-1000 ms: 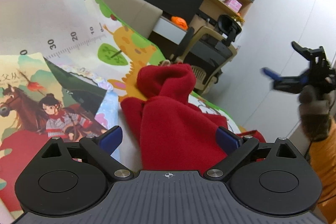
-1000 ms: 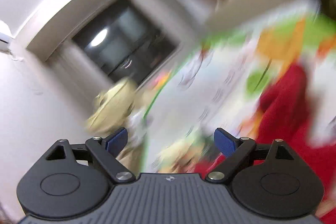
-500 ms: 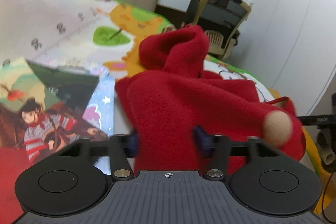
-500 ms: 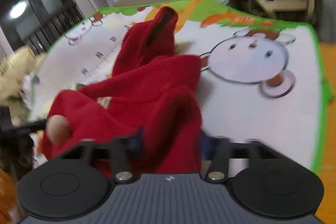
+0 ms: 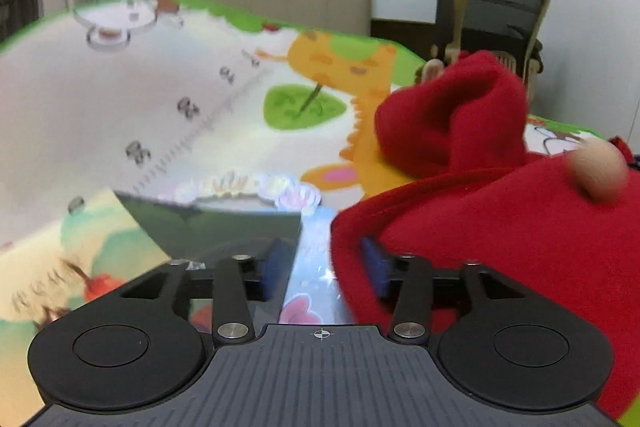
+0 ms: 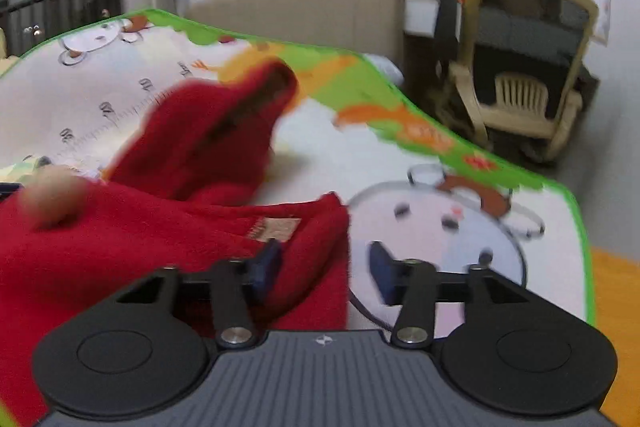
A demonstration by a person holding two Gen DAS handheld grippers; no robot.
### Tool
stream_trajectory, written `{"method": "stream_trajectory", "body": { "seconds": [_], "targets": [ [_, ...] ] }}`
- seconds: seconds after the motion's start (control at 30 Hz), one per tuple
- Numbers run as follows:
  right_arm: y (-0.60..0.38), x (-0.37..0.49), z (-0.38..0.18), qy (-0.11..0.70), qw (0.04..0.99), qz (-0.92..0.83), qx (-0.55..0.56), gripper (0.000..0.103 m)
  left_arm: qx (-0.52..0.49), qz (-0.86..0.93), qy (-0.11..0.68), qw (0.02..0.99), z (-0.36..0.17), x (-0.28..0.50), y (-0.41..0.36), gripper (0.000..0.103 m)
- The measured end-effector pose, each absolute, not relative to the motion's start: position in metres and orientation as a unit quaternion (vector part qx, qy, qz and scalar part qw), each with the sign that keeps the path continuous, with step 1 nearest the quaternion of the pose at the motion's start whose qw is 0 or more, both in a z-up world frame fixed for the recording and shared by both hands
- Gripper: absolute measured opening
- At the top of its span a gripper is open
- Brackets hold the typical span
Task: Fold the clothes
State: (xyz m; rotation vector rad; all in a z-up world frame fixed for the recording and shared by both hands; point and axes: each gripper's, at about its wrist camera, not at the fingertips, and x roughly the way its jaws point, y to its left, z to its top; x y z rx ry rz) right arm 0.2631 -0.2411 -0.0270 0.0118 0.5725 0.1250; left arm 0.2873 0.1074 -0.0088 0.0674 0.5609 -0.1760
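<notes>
**Both grippers at the red fleece's edges**

The red fleece garment (image 5: 500,227) is lying bunched on the cartoon play mat (image 5: 120,115). The left gripper (image 5: 326,267) is sitting part-open at its left edge, gripping nothing; the right gripper (image 6: 326,269) is likewise part-open, straddling its right edge (image 6: 312,247).

Left gripper (image 5: 324,267) and right gripper (image 6: 324,267) apparently parted.

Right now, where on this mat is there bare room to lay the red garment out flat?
Bare mat lies left of the red garment, along the printed ruler, and right of it over the white cartoon face. It's crowded near the left gripper, where picture books lie.
</notes>
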Motion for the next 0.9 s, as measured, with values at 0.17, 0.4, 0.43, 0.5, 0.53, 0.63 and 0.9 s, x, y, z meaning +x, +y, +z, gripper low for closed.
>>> {"method": "stream_trajectory", "body": {
  "seconds": [0.17, 0.4, 0.43, 0.5, 0.53, 0.63, 0.9],
  "targets": [
    [-0.26, 0.24, 0.008, 0.247, 0.966, 0.055, 0.05, 0.065, -0.035, -0.109, 0.227, 0.967, 0.034, 0.267, 0.134, 0.061],
    [-0.239, 0.196, 0.044, 0.176, 0.962, 0.177, 0.111, 0.068, -0.194, -0.309, 0.237, 0.9, 0.044, 0.259, 0.111, 0.087],
    [-0.232, 0.203, 0.035, 0.201, 0.951, 0.197, 0.126, 0.068, -0.183, -0.294, 0.257, 0.902, 0.032, 0.265, 0.098, 0.088],
    [-0.218, 0.221, 0.012, 0.253, 0.938, 0.202, 0.126, 0.068, -0.153, -0.256, 0.277, 0.913, 0.009, 0.279, 0.078, 0.087],
    [-0.212, 0.229, -0.001, 0.27, 0.94, 0.181, 0.101, 0.067, -0.136, -0.234, 0.276, 0.922, 0.0, 0.285, 0.072, 0.087],
    [-0.223, 0.248, -0.035, 0.279, 0.939, 0.172, 0.104, 0.066, -0.093, -0.184, 0.274, 0.939, -0.02, 0.299, 0.057, 0.087],
    [-0.233, 0.247, -0.025, 0.266, 0.94, 0.171, 0.131, 0.066, -0.053, -0.182, 0.27, 0.944, -0.024, 0.295, 0.044, 0.092]
  ]
}}
